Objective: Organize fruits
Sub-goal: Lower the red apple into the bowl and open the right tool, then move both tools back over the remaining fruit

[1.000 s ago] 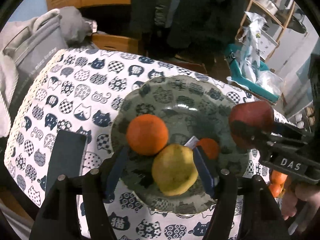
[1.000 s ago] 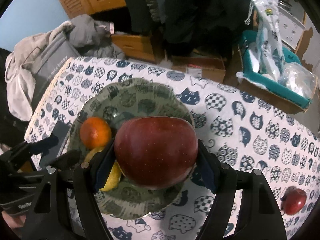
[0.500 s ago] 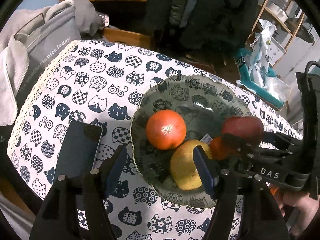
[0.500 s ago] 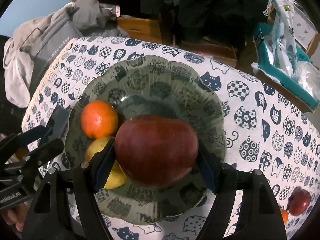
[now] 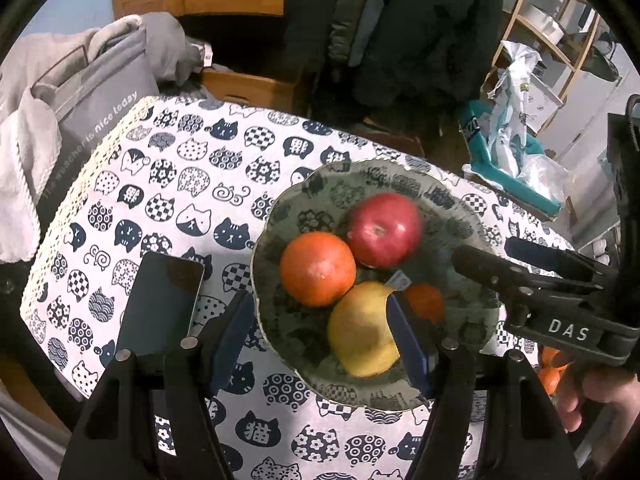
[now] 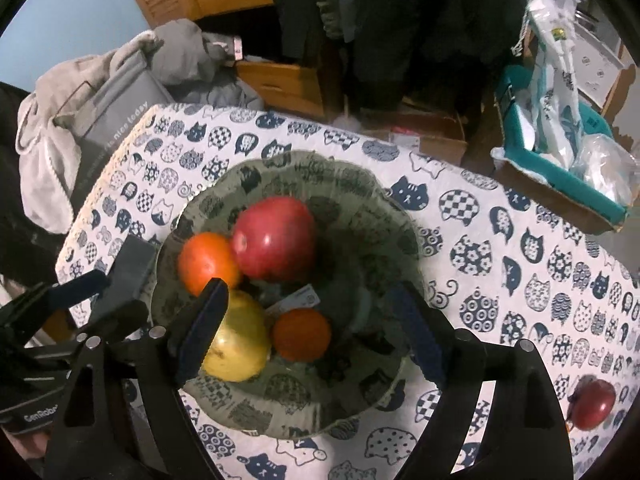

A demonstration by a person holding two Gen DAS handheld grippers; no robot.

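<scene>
A green patterned bowl (image 5: 460,208) (image 6: 360,188) sits on the cat-print tablecloth. In it lie a red apple (image 5: 384,230) (image 6: 274,238), a large orange (image 5: 318,269) (image 6: 206,262), a yellow pear (image 5: 360,330) (image 6: 240,344) and a small orange (image 5: 426,304) (image 6: 302,334). My right gripper (image 6: 308,332) is open and empty above the bowl; it also shows in the left wrist view (image 5: 516,256). My left gripper (image 5: 320,340) is open and empty over the bowl's near rim. Its fingers (image 6: 80,284) show at the left of the right wrist view.
A dark phone (image 5: 160,304) lies left of the bowl. Another red apple (image 6: 592,400) lies on the cloth at the right, with small oranges (image 5: 550,368) beside the right hand. A grey bag (image 5: 96,96) stands at the table's far left, a teal box (image 6: 560,160) beyond the right edge.
My right gripper opened and let go of the red apple, which now lies in the bowl beside the large orange. Both grippers drew back a little.
</scene>
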